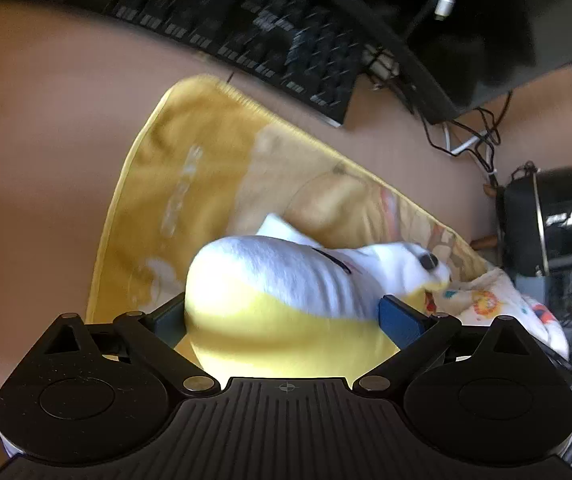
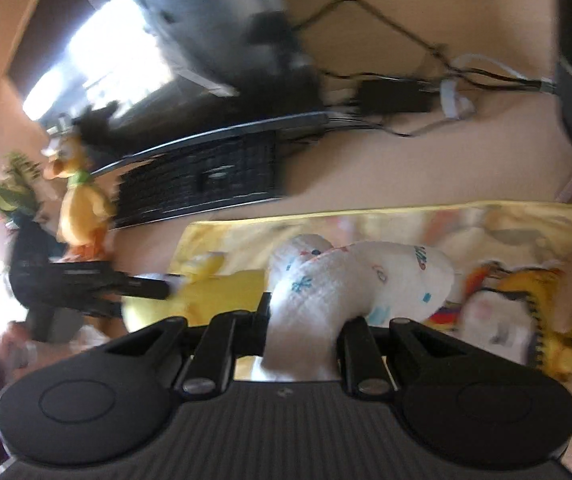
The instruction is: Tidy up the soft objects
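While the left claw grips the fat yellow-and-white plush with jaws wide and the right claw pinches the printed white cloth toy nearly shut, both above the yellow blanket, lower them gently, avoiding the keyboard and cables beyond its edge

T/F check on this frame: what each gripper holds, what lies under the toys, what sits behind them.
1. The left gripper holds a yellow-and-white plush toy. True.
2. The right gripper is empty. False: it is shut on a white printed quilted plush.
3. A yellow fleece blanket lies on the desk. True.
4. A black keyboard sits beyond the blanket. True.
5. The orange duck figure lies flat on the blanket. False: it stands upright off the blanket.
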Available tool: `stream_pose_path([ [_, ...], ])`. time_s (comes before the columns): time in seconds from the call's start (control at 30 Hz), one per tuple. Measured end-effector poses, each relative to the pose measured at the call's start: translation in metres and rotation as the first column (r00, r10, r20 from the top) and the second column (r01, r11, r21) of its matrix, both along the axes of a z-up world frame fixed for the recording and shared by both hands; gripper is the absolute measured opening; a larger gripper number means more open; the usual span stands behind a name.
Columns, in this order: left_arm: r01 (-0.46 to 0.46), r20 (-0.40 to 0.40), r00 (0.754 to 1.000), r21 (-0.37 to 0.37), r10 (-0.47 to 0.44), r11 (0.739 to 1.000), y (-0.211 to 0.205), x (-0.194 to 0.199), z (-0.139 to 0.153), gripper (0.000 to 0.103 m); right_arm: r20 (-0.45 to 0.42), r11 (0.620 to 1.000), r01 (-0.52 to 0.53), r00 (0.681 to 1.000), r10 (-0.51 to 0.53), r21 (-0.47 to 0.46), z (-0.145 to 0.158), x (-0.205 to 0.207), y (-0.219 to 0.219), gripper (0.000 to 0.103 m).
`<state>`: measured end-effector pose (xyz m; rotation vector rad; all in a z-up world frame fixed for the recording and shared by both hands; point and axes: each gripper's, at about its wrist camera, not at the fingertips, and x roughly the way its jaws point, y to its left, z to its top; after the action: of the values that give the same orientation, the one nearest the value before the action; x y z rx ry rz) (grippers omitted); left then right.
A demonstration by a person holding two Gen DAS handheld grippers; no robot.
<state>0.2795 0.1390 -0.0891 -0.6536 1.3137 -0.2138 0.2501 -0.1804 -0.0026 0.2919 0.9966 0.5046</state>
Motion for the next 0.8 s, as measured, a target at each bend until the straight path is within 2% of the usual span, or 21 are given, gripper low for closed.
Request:
stream_pose_path([
  [0.07,-0.061,-0.05,0.997,-0.094,0.056,0.994,0.014,-0.004,-0.014,0.1,0.029,0.996,-0.075,0.997,0.073,0.051,0.012,-0.001,0.025,0.016],
  [0.1,-0.102,-0.094,0.992,-0.162,0.088,0.981,0.022,-0.006,-0.024,0.1,0.048,0.989,-0.125,0.991,0.122,0.083,0.019,-0.002,0.04,0.016],
  [0.13,-0.158,-0.149,0.981,-0.227,0.126,0.961,0.03,-0.006,-0.037,0.1,0.064,0.978,-0.181,0.983,0.174,0.107,0.024,-0.004,0.057,0.016],
  [0.2,-0.276,-0.264,0.946,-0.342,0.19,0.898,0.046,-0.007,-0.062,0.1,0.088,0.948,-0.294,0.954,0.285,0.123,0.027,-0.008,0.092,0.016],
  [0.3,-0.284,-0.264,0.942,-0.301,0.207,0.91,0.053,-0.004,-0.067,0.1,0.077,0.925,-0.376,0.925,0.372,0.05,0.012,-0.01,0.14,0.016],
  [0.4,-0.252,-0.23,0.955,-0.284,0.189,0.925,0.051,-0.005,-0.059,0.1,0.022,0.934,-0.355,0.934,0.356,-0.048,-0.015,-0.005,0.161,0.016],
  [0.57,-0.249,-0.223,0.956,-0.287,0.188,0.925,0.051,-0.008,-0.059,0.1,0.043,0.926,-0.339,0.936,0.35,-0.163,-0.027,-0.013,0.164,0.016],
  [0.8,-0.208,-0.194,0.967,-0.238,0.163,0.949,0.044,-0.007,-0.05,0.1,0.067,0.936,-0.302,0.946,0.318,-0.182,-0.026,-0.017,0.147,0.016],
])
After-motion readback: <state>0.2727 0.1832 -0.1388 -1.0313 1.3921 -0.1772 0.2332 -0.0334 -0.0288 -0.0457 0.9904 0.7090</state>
